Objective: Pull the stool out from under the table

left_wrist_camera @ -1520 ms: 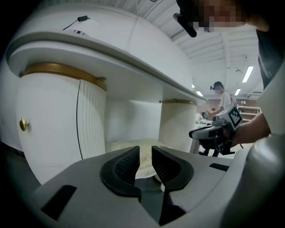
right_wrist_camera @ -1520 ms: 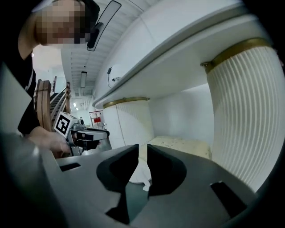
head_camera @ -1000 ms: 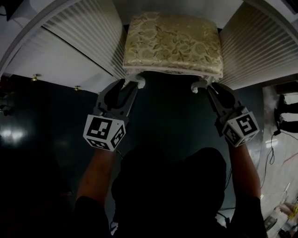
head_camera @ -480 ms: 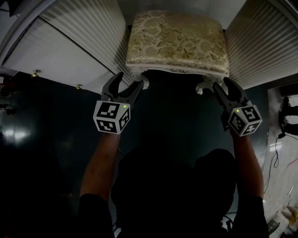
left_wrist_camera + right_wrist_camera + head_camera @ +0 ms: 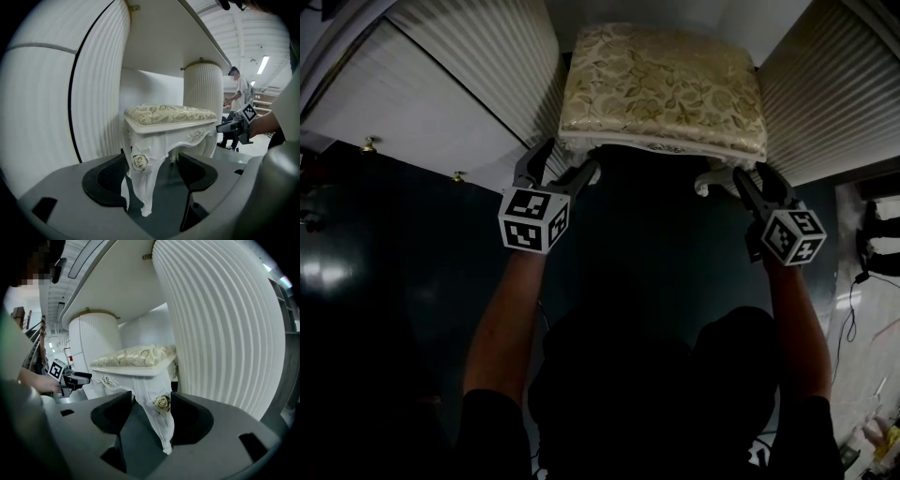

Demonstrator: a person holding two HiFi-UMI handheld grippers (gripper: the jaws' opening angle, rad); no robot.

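A white carved stool with a gold floral cushion stands between the two fluted white pedestals of the table. My left gripper is at the stool's left front leg, my right gripper at the right front leg. In the left gripper view the left gripper is open with the leg between its jaws, near the left pad. In the right gripper view the right gripper is open around its leg, close to the right pad. Both jaws have just been opening.
The fluted pedestals stand close on either side of the stool, with the tabletop's underside above. The floor is dark. Cables lie at the right. A person stands in the background.
Both grippers have moved in toward the stool and their jaws have spread. Each now has a front leg between its jaws. The stool itself has not visibly shifted.
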